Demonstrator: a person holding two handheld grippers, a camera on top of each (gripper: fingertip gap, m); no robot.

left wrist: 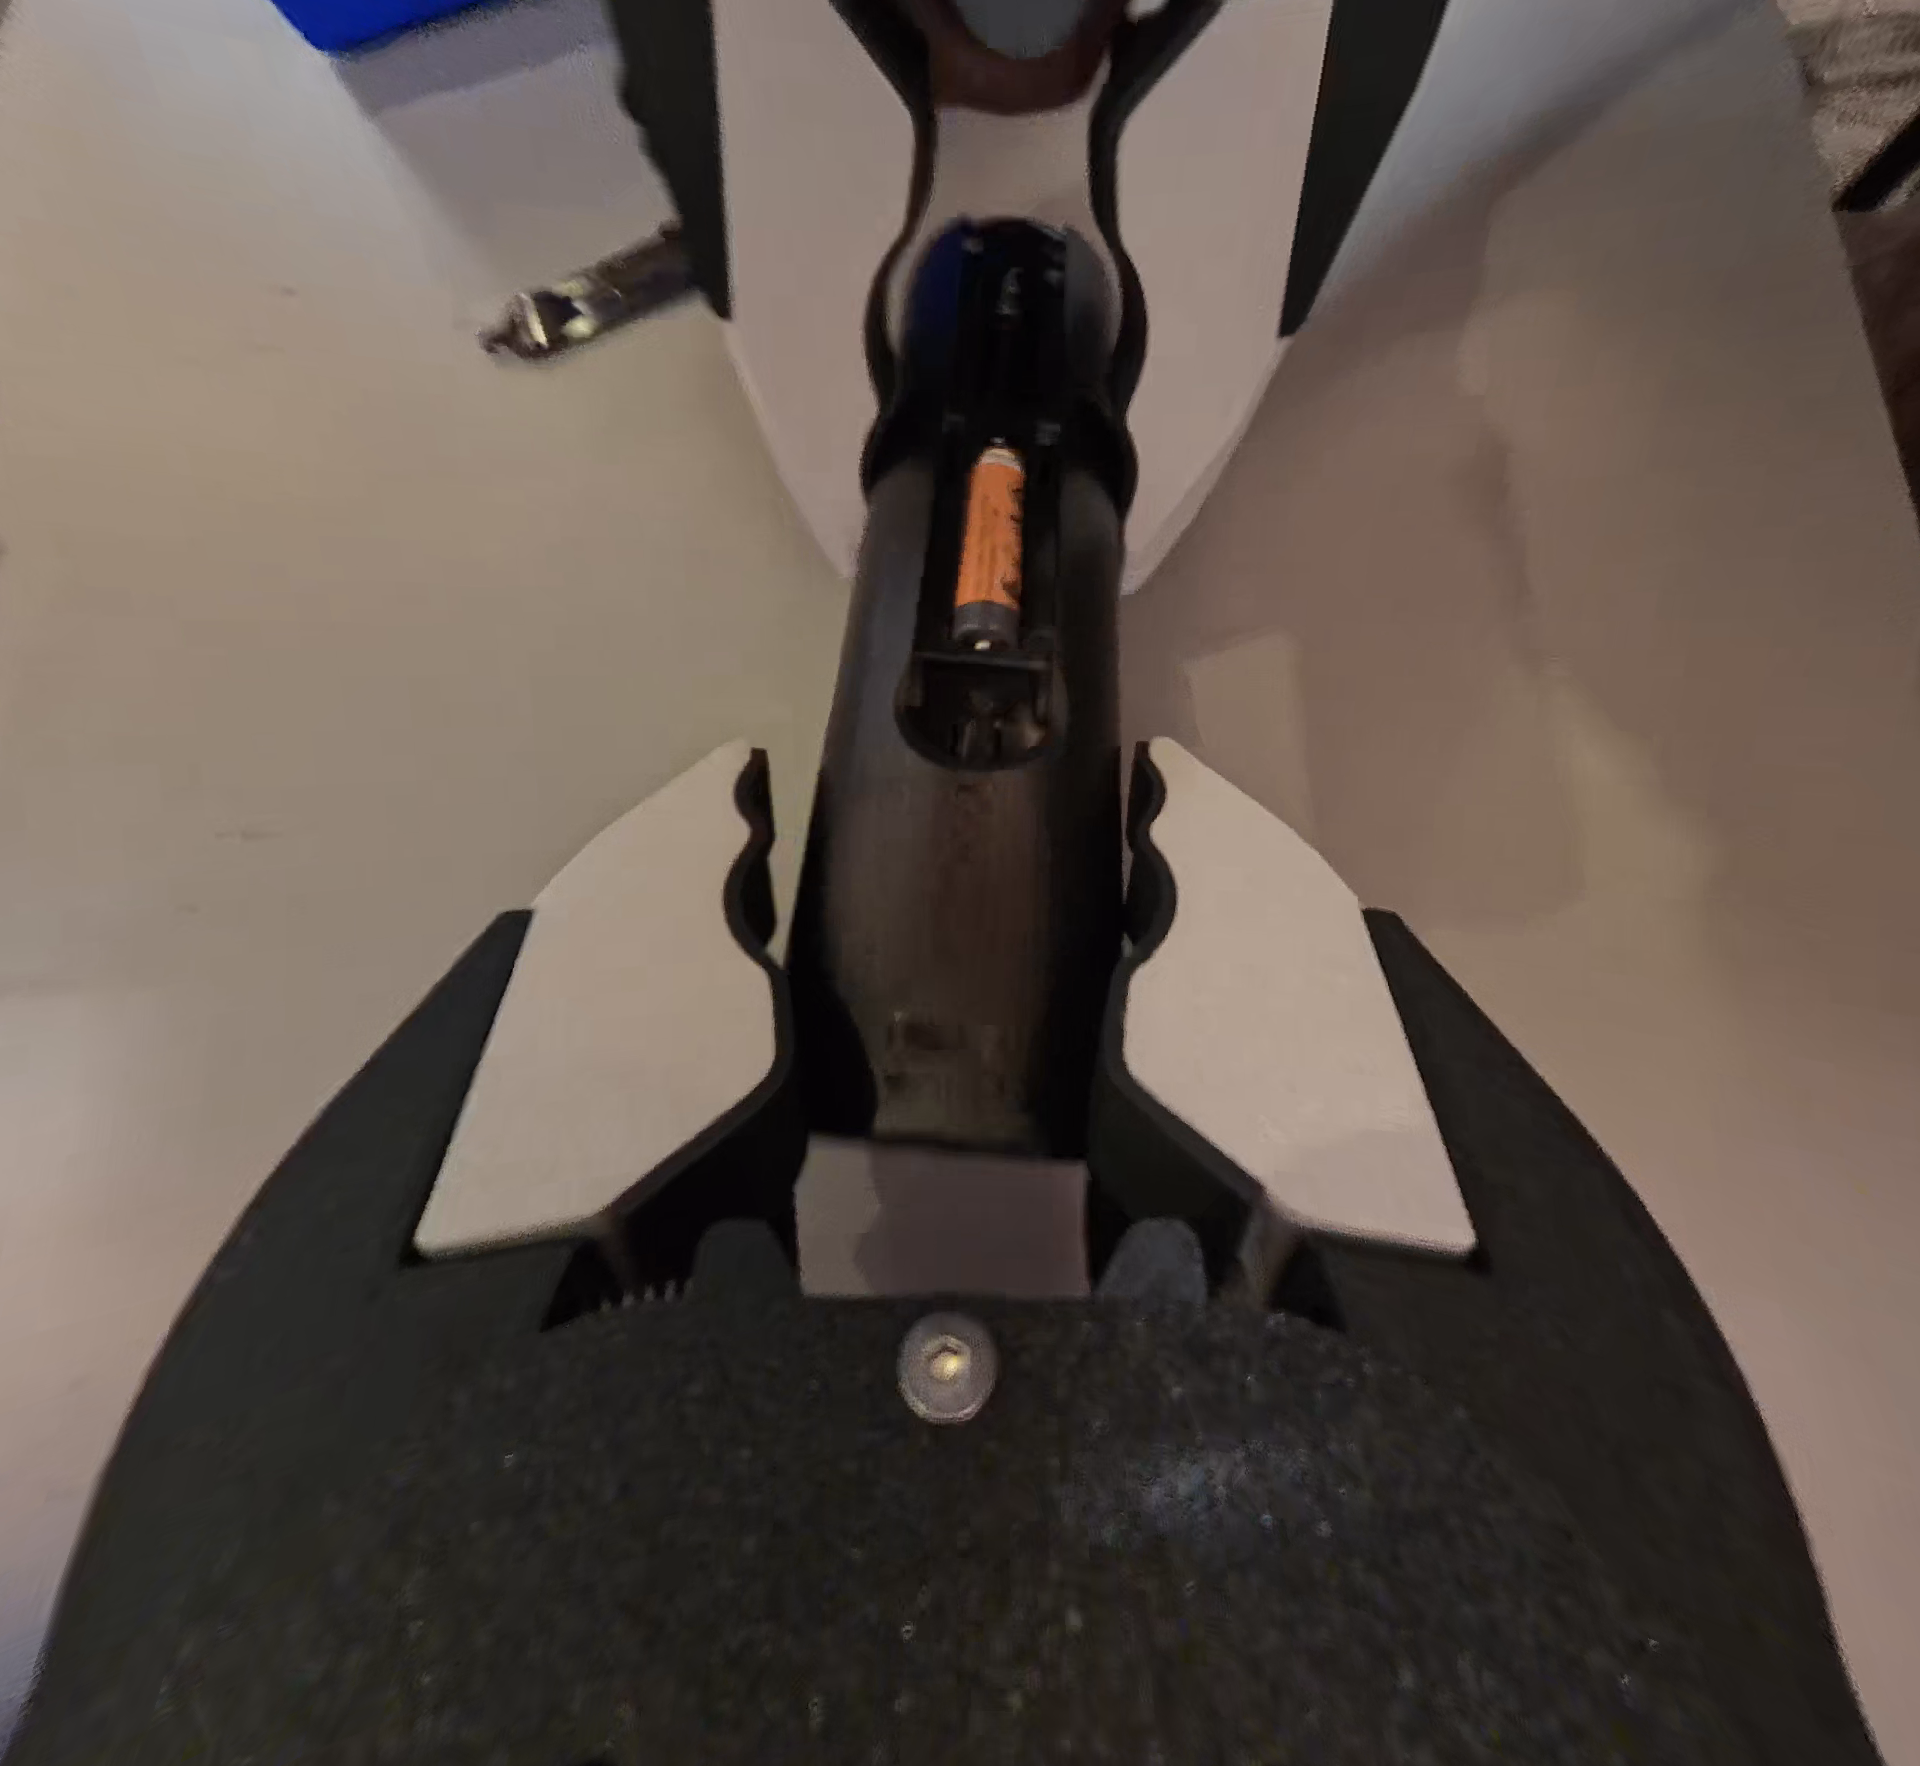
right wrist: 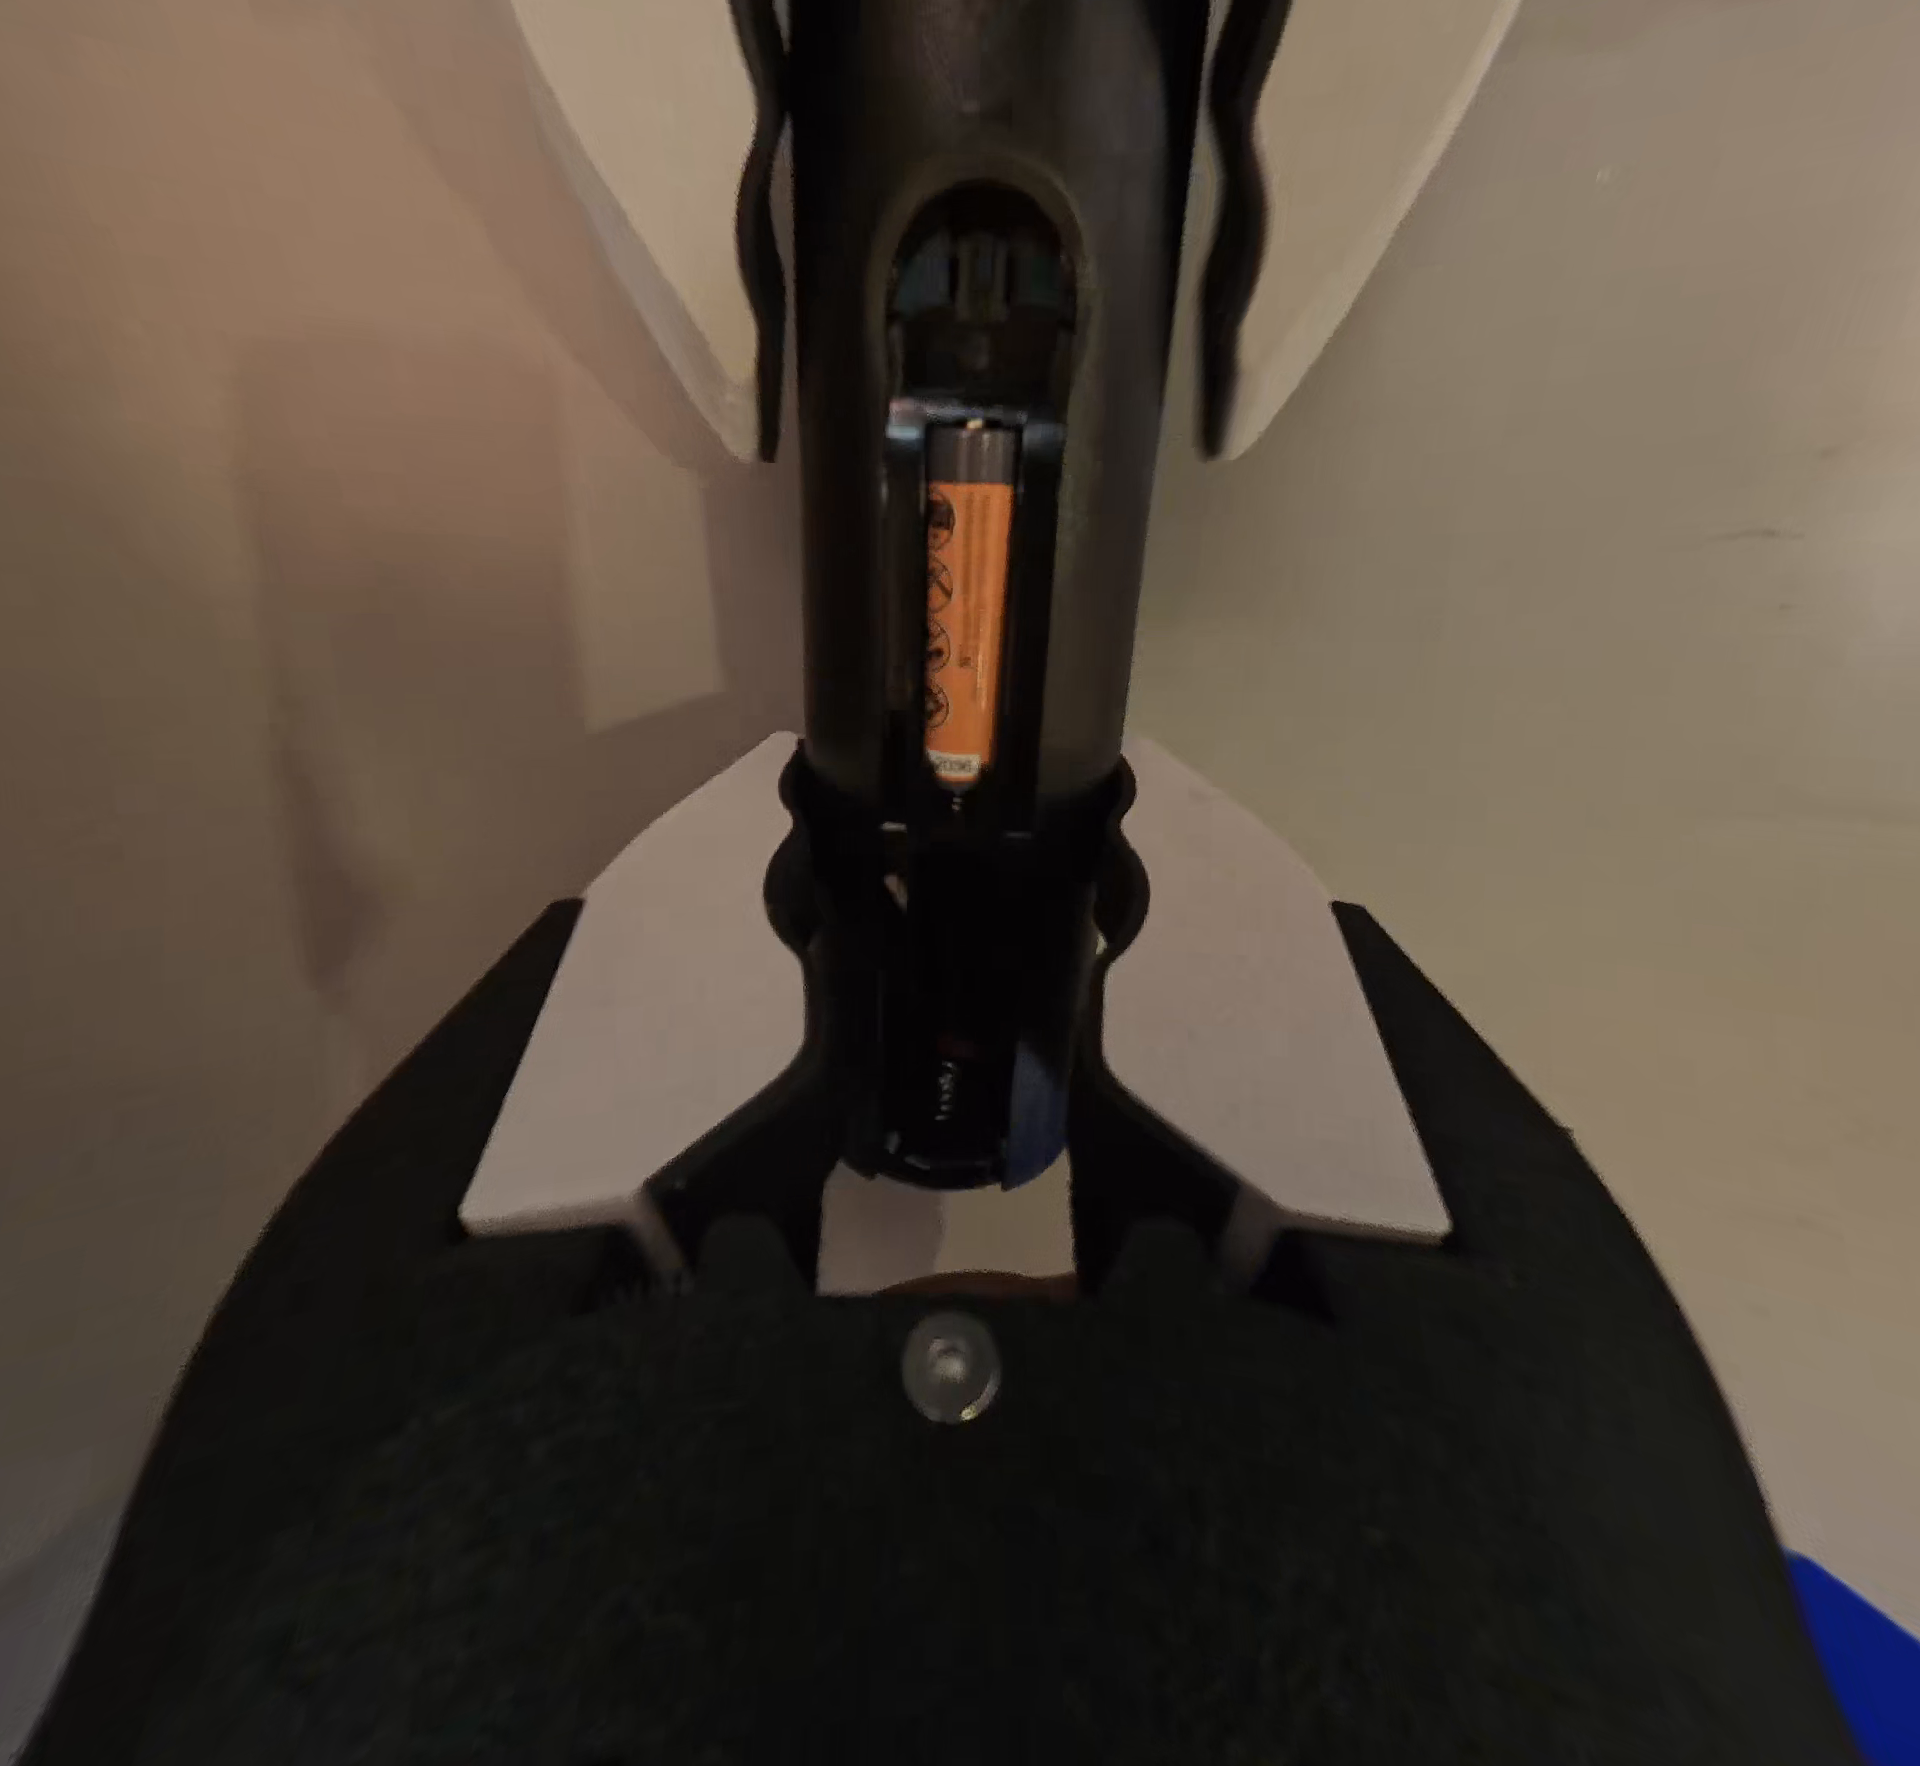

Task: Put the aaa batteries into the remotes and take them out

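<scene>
We hold the black remote (left wrist: 940, 937) over the white table (left wrist: 312, 677), left gripper (left wrist: 948, 885) and right gripper (right wrist: 954, 885) each clamping one end; one orange battery (right wrist: 958, 615) sits seated, the second slot (right wrist: 951, 1072) looks empty

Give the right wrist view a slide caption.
Both tongs grip a black remote, one orange battery seated.
</scene>
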